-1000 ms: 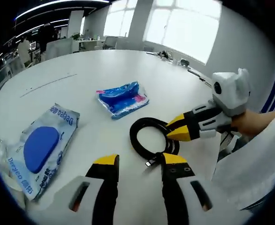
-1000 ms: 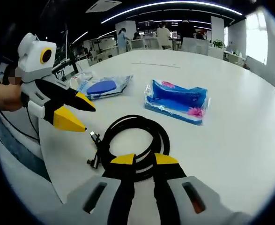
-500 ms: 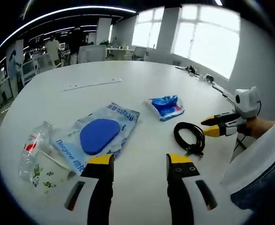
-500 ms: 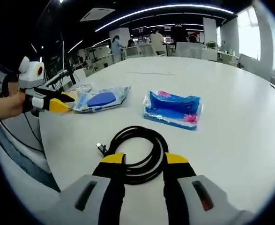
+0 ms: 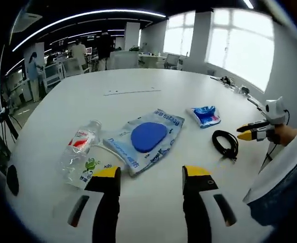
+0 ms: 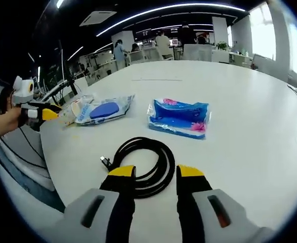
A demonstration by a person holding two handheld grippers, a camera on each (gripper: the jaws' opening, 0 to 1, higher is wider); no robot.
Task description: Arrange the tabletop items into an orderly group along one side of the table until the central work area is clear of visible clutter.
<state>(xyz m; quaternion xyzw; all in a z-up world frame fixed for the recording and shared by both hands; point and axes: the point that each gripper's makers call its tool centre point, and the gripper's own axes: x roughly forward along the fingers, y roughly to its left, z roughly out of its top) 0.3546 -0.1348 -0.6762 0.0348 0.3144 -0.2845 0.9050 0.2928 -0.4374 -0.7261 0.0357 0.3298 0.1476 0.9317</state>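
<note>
At the near edge of the white surface, both grippers hang with jaws wide and empty.

Left gripper view: the left gripper faces a plastic bottle at 10 o'clock and a blue-pad packet at 12; I'd close squarely on the bottle's middle, as it may roll.
Right gripper view: the right gripper straddles a black cable coil; a blue pouch lies beyond at 12. Pinch several loops together.

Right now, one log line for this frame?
left gripper: open, facing bottle, pouch | right gripper: open, over cable | tissues: untouched
</note>
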